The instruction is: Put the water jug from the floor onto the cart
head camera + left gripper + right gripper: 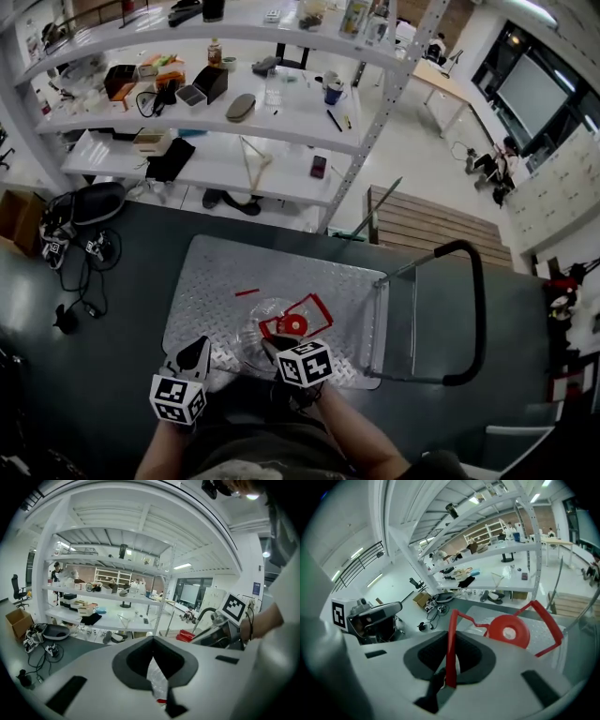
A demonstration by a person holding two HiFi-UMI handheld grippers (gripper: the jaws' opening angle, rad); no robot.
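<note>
The water jug [255,339] is clear plastic with a red cap [292,325] and a red frame handle [317,307]. It hangs over the near edge of the cart's steel deck [234,277]. My right gripper [274,348] is shut on the red handle [452,634], which runs up between its jaws, with the cap [508,631] just ahead. My left gripper [200,350] is at the jug's left side. In the left gripper view its jaws [157,686] pinch crinkled clear plastic [156,677] of the jug. The jug's base is hidden.
The cart's black push bar [475,309] rises at the right. White shelving [234,122] full of small items stands beyond the cart, with a wooden pallet [431,225] to its right. Cables and a dark bag [89,206] lie on the floor at left, by a cardboard box [14,216].
</note>
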